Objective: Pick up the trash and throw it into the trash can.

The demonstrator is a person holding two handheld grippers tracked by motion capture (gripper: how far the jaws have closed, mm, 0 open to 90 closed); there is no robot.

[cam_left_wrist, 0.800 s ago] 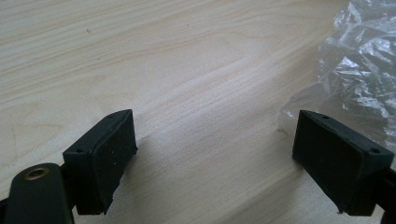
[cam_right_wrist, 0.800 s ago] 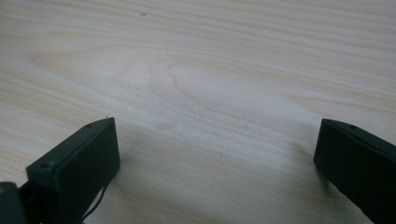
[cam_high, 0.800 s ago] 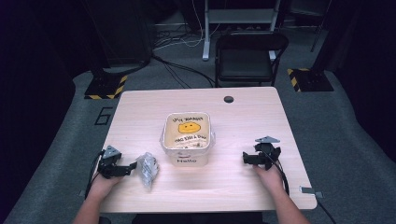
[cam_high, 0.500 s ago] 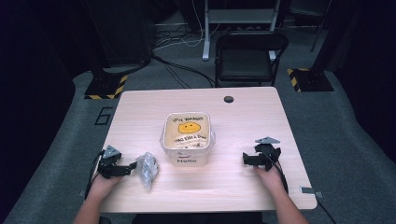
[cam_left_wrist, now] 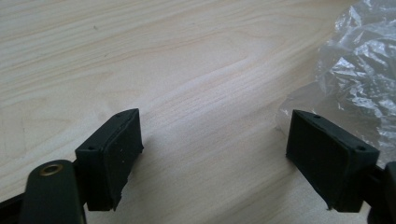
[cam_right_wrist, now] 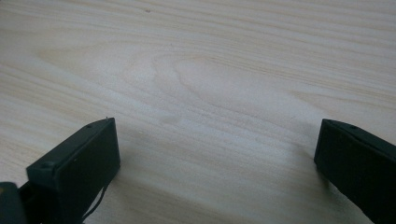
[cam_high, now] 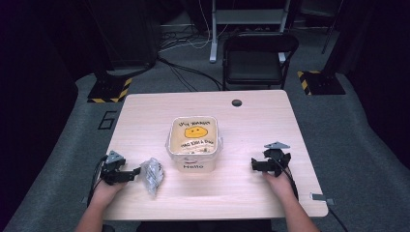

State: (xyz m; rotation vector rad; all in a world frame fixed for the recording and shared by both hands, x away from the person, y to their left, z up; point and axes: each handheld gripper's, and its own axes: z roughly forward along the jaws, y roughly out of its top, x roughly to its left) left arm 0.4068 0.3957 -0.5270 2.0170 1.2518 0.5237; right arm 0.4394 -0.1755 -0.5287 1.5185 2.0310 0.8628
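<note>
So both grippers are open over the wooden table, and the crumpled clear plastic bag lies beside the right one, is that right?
Not quite. The crumpled clear plastic bag lies beside the left gripper, not the right gripper; the high view shows it. Both grippers are indeed open over the wooden table.

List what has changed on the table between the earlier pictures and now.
Nothing has visibly changed. The left gripper stays open beside the crumpled clear plastic, the right gripper stays open over bare table, and the tub with the yellow face sits where it was.
</note>
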